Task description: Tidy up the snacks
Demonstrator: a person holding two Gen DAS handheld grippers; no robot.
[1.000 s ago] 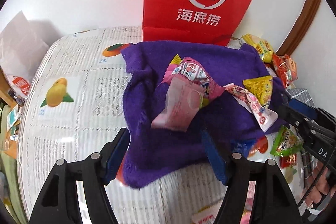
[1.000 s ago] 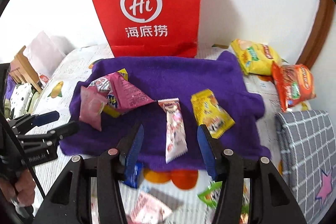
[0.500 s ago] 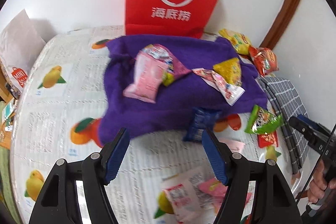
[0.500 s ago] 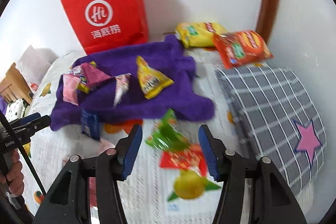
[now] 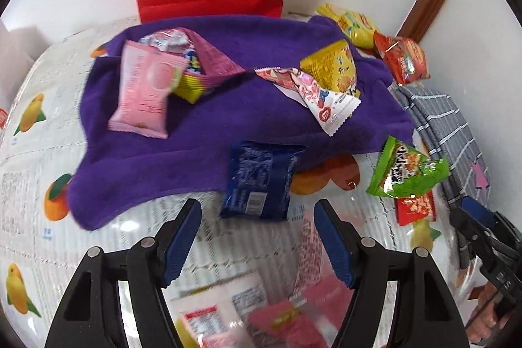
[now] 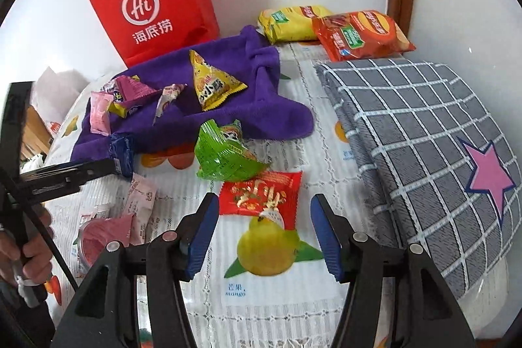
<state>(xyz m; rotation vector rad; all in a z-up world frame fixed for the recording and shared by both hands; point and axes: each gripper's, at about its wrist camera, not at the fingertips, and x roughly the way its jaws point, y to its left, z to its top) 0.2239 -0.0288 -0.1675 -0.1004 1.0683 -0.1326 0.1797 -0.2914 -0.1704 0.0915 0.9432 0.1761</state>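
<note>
A purple towel (image 5: 202, 132) (image 6: 261, 113) lies on the table with a pink packet (image 5: 146, 93), a yellow packet (image 5: 332, 70) (image 6: 212, 83) and a long white-pink packet (image 5: 313, 93) on it. A dark blue packet (image 5: 257, 181) (image 6: 122, 154) lies at the towel's front edge, just ahead of my open, empty left gripper (image 5: 256, 237). My right gripper (image 6: 262, 234) is open and empty just before a red packet (image 6: 261, 194). A green packet (image 6: 225, 155) (image 5: 407, 172) lies beyond the red one.
A red paper bag (image 6: 156, 2) stands against the back wall. Yellow (image 6: 290, 22) and orange chip bags (image 6: 362, 35) lie at the back right. A grey checked cloth (image 6: 424, 136) covers the right side. Pink packets (image 6: 107, 234) lie at the front left.
Both grippers have pulled back from the towel. The left now faces the dark blue packet; the right has swung right and lowered toward the red and green packets.
</note>
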